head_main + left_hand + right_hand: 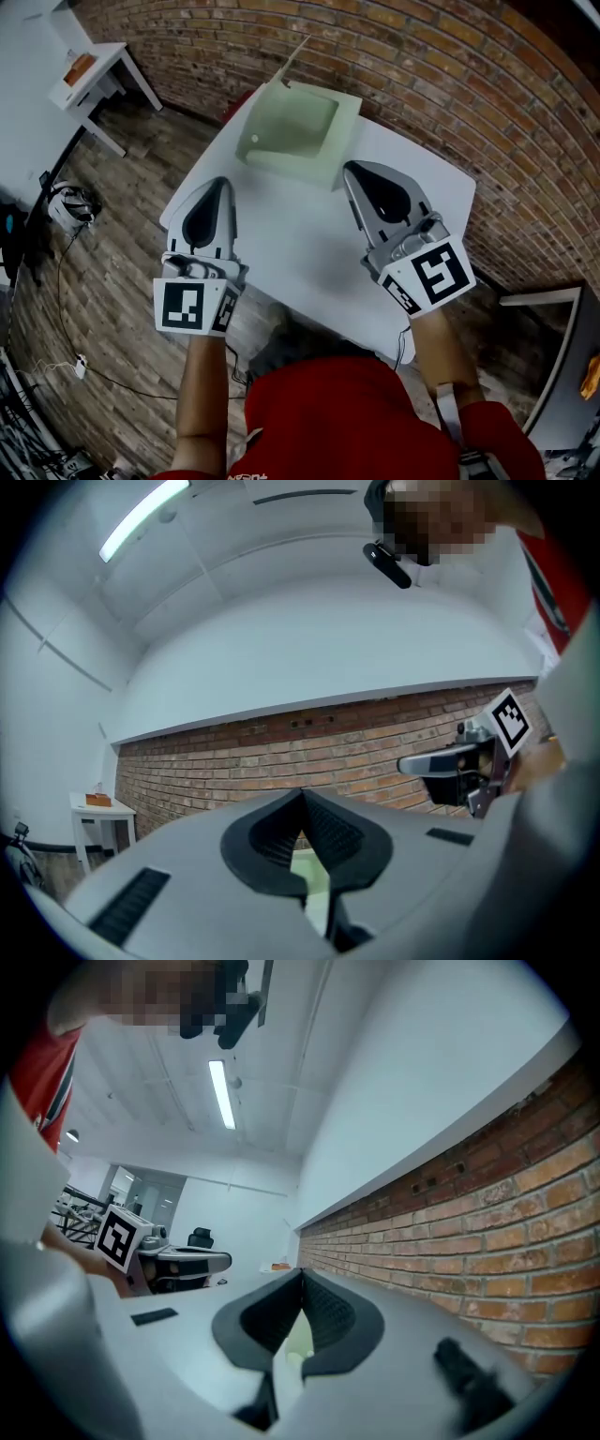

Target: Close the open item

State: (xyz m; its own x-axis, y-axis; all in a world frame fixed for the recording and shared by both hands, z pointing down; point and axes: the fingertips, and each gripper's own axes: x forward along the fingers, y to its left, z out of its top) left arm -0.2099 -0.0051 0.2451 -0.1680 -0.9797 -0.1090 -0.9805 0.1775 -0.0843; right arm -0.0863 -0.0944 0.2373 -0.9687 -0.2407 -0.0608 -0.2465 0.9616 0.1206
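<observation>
Left hand-held gripper [221, 187], right hand-held gripper [352, 176]: jaws together, empty, over white bench [281, 248]; open green box [291, 131] upper centre, just beyond tips; raised flap [297, 53] edge-on, indistinct.

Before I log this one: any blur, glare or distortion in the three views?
Head view: evenly lit, sharp, fisheye bows the brick wall; the open box reads clearly. Left gripper view: dark round vignette, left gripper soft up close. Right gripper view: same vignette, right gripper soft, lower right smeared.
</observation>
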